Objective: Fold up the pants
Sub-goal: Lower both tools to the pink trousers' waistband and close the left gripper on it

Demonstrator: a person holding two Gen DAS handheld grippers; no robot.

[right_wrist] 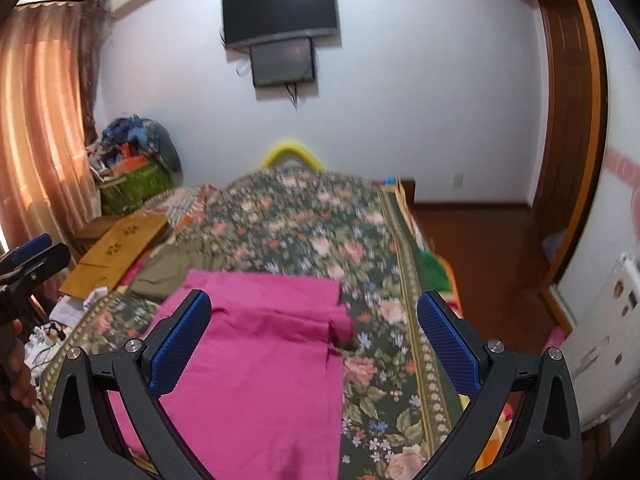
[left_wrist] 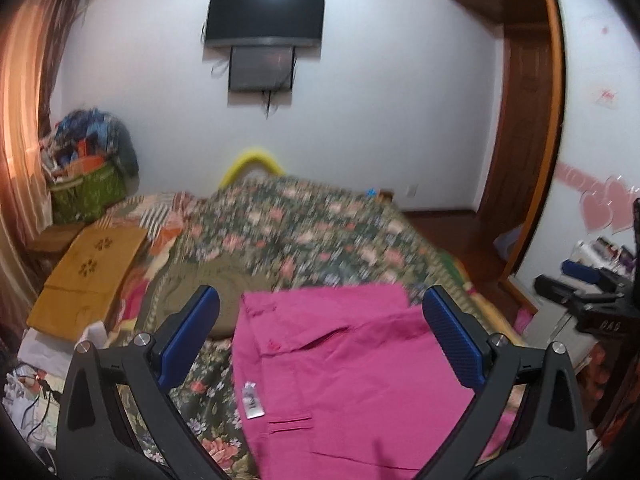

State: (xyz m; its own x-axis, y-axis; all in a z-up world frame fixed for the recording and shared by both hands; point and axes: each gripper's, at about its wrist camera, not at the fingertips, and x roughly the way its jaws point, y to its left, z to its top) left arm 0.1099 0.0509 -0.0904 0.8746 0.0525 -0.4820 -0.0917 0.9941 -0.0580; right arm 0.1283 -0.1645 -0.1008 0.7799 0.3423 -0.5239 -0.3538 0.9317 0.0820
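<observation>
Pink pants point(left_wrist: 352, 376) lie flat on the floral bedspread point(left_wrist: 304, 220), folded over, with a white label and a pocket slit showing near me. In the right wrist view the same pink pants point(right_wrist: 264, 360) stretch from the near edge toward the bed's middle. My left gripper point(left_wrist: 320, 312) hangs open above the pants, its blue pads wide apart and holding nothing. My right gripper point(right_wrist: 314, 316) is open too, over the pants' right side. The left gripper point(right_wrist: 28, 264) also shows at the far left of the right wrist view, held by a hand point(right_wrist: 18, 364).
An olive garment point(left_wrist: 208, 280) lies just beyond the pants. A tan folded cloth point(left_wrist: 88, 272) and a green basket point(left_wrist: 88, 188) of clutter sit at the left. A TV point(left_wrist: 264, 14) hangs on the far wall. A wooden door frame point(left_wrist: 532, 160) and floor are at the right.
</observation>
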